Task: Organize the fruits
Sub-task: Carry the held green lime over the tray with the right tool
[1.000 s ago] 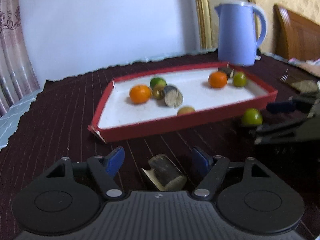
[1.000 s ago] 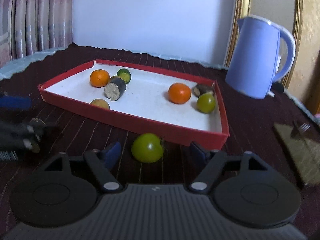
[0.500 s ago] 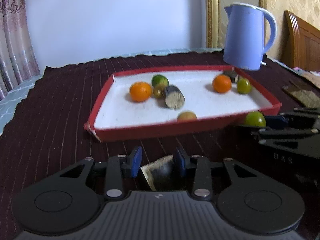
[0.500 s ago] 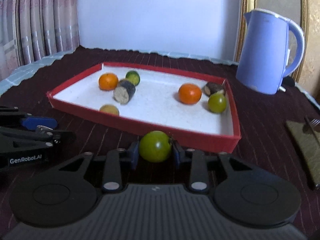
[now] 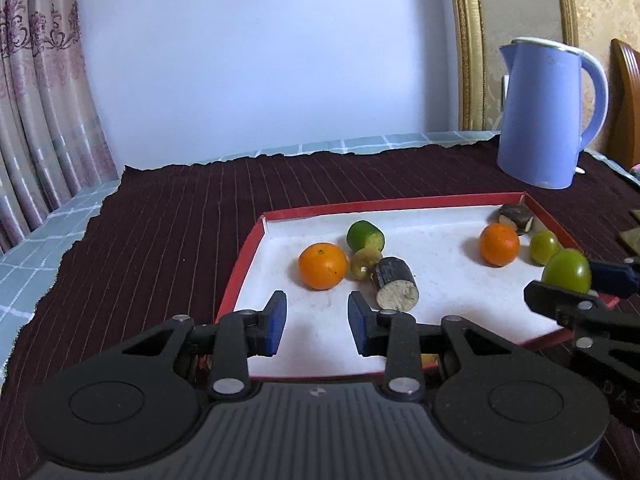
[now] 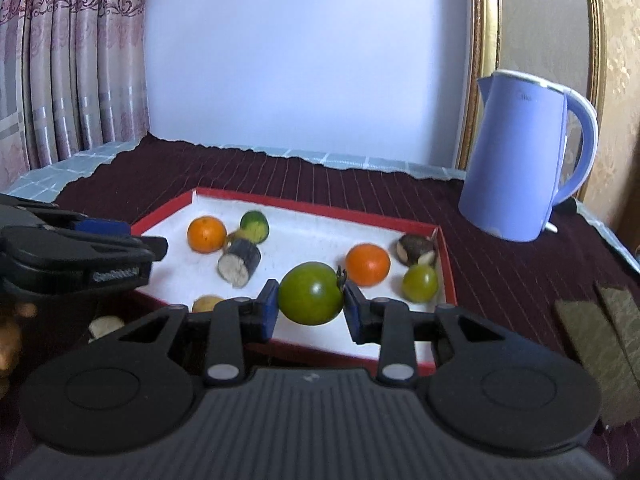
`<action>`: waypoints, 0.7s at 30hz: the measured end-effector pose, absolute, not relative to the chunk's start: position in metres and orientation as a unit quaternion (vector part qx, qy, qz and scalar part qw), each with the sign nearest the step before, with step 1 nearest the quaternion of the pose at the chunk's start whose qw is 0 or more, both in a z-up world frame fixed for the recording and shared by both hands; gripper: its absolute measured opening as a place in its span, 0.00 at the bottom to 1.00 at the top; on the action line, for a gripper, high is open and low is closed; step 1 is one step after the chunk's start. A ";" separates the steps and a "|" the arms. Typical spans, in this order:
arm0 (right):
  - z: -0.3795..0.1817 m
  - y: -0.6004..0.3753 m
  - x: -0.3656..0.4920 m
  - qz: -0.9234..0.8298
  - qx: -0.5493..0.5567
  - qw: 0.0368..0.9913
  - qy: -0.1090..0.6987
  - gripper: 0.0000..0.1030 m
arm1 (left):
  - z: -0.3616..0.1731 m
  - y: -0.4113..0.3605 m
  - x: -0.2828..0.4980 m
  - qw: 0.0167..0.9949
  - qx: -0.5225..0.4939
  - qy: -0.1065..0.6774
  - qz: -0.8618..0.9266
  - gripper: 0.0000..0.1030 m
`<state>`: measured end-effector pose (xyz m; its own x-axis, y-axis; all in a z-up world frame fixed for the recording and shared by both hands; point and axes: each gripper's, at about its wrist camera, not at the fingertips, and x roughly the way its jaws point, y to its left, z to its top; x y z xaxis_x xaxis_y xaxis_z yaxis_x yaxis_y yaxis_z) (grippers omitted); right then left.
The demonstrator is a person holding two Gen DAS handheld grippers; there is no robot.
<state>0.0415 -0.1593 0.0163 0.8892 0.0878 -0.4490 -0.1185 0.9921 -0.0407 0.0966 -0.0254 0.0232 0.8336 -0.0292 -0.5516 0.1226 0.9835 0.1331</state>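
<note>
My right gripper point(image 6: 309, 312) is clamped on a round green tomato point(image 6: 310, 298), raised over the near rim of the red-walled white tray point(image 6: 447, 268). My left gripper point(image 5: 317, 322) hangs apart and empty above that tray. Seven or so fruits lie inside; I judge this tomato's drop nearly finishes things.

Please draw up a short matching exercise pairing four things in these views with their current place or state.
Things:
1. green tomato
2. left gripper
3. kettle
4. cut cane piece

Places or states:
A. stands on the dark cloth beyond the red tray
B. lies inside the tray
C. clamped between the right gripper fingers
D. open, holding nothing

Pairs: 1-C, 2-D, 3-A, 4-B
</note>
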 end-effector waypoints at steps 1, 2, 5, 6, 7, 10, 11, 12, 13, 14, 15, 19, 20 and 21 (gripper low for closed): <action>0.018 -0.159 0.043 0.052 -0.034 0.972 0.228 0.31 | 0.024 -0.026 0.098 0.954 0.082 0.286 -0.039 0.32; 0.019 -0.159 0.045 0.052 -0.035 0.972 0.227 0.31 | 0.025 -0.027 0.100 0.954 0.083 0.286 -0.038 0.32; 0.023 -0.159 0.049 0.050 -0.036 0.973 0.223 0.31 | 0.026 -0.027 0.102 0.954 0.088 0.284 -0.033 0.32; 0.024 -0.159 0.050 0.050 -0.036 0.973 0.222 0.31 | 0.027 -0.028 0.103 0.954 0.089 0.283 -0.032 0.32; 0.024 -0.159 0.051 0.050 -0.035 0.973 0.222 0.31 | 0.028 -0.029 0.104 0.954 0.091 0.283 -0.033 0.32; 0.025 -0.160 0.054 0.049 -0.033 0.973 0.223 0.31 | 0.029 -0.031 0.109 0.954 0.092 0.284 -0.032 0.32; 0.025 -0.160 0.055 0.049 -0.033 0.973 0.223 0.31 | 0.030 -0.032 0.110 0.954 0.092 0.285 -0.032 0.32; 0.024 -0.160 0.056 0.049 -0.031 0.973 0.223 0.31 | 0.030 -0.033 0.112 0.954 0.092 0.285 -0.032 0.32; 0.024 -0.160 0.058 0.048 -0.031 0.973 0.224 0.31 | 0.030 -0.034 0.114 0.953 0.091 0.286 -0.032 0.32; 0.023 -0.160 0.059 0.047 -0.030 0.973 0.224 0.31 | 0.031 -0.035 0.117 0.953 0.089 0.288 -0.034 0.32; 0.023 -0.160 0.060 0.046 -0.029 0.973 0.225 0.31 | 0.031 -0.036 0.119 0.953 0.086 0.289 -0.037 0.32; 0.023 -0.162 0.066 0.042 -0.024 0.973 0.227 0.31 | 0.030 -0.041 0.126 0.952 0.082 0.291 -0.042 0.32; 0.023 -0.162 0.068 0.040 -0.024 0.973 0.228 0.31 | 0.030 -0.043 0.128 0.952 0.083 0.291 -0.042 0.32; 0.023 -0.163 0.070 0.040 -0.024 0.972 0.228 0.31 | 0.029 -0.044 0.130 0.952 0.083 0.292 -0.042 0.32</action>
<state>0.0700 -0.1629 0.0228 0.8925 0.0676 -0.4460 -0.0891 0.9956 -0.0275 0.1298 -0.0441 0.0291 0.8257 -0.0323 -0.5632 0.1294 0.9826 0.1334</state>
